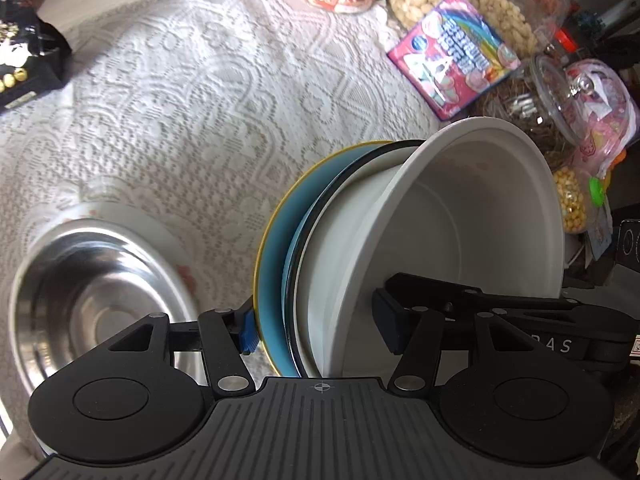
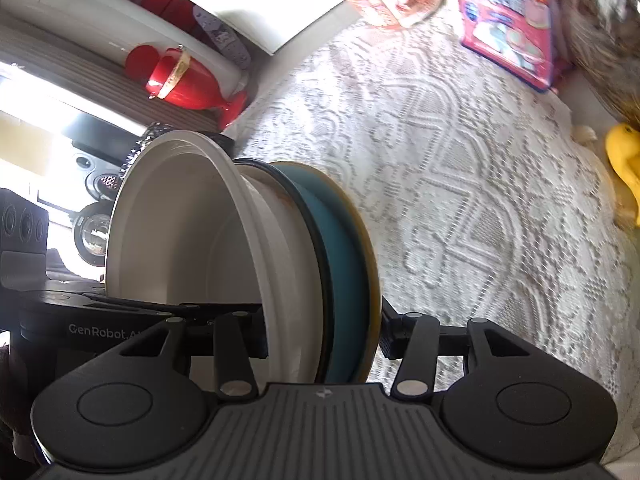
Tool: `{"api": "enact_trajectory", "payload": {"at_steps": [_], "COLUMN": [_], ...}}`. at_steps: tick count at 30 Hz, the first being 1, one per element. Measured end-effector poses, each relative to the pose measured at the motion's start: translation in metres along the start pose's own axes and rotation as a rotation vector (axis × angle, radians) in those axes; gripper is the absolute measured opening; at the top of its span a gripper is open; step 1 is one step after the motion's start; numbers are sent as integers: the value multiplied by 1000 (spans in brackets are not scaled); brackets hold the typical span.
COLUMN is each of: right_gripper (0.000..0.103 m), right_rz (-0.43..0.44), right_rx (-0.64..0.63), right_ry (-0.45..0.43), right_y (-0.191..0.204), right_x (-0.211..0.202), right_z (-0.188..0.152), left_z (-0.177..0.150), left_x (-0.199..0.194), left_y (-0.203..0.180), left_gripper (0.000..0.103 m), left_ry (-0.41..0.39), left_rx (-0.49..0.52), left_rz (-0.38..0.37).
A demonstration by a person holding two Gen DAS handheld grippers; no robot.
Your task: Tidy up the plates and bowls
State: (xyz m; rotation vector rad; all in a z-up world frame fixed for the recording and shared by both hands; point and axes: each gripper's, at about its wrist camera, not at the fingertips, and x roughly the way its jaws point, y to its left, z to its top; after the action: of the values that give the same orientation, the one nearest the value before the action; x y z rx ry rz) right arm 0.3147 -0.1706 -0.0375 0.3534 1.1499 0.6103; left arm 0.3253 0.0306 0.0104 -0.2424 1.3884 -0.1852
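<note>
Your left gripper pinches a stack: white bowl on a white plate and a blue plate. Your right gripper clamps the same stack from the opposite side, one finger inside the bowl. The stack is tilted on edge above the lace tablecloth, apparently clear of it. That much is gathered. Left to do: the steel bowl, sitting on another plate near the table's near-left edge, is not yet joined.

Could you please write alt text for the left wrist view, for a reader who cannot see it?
The left gripper clamps a stack: white bowl on blue plate. A steel bowl sits on the lace tablecloth.
</note>
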Motion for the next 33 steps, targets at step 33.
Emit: {"api": "enact_trajectory", "payload": {"at_steps": [33], "right_gripper": [47], "right_rz": [-139], "right_rx": [-262], "right_ry": [358], "right_y": [149], "right_x": [155], "right_z": [-15], "left_z": [-80], "left_x": [-46], "left_y": [189], "left_gripper": [27], "left_ry": [-128], "left_rx": [-171], "left_rz": [115]}}
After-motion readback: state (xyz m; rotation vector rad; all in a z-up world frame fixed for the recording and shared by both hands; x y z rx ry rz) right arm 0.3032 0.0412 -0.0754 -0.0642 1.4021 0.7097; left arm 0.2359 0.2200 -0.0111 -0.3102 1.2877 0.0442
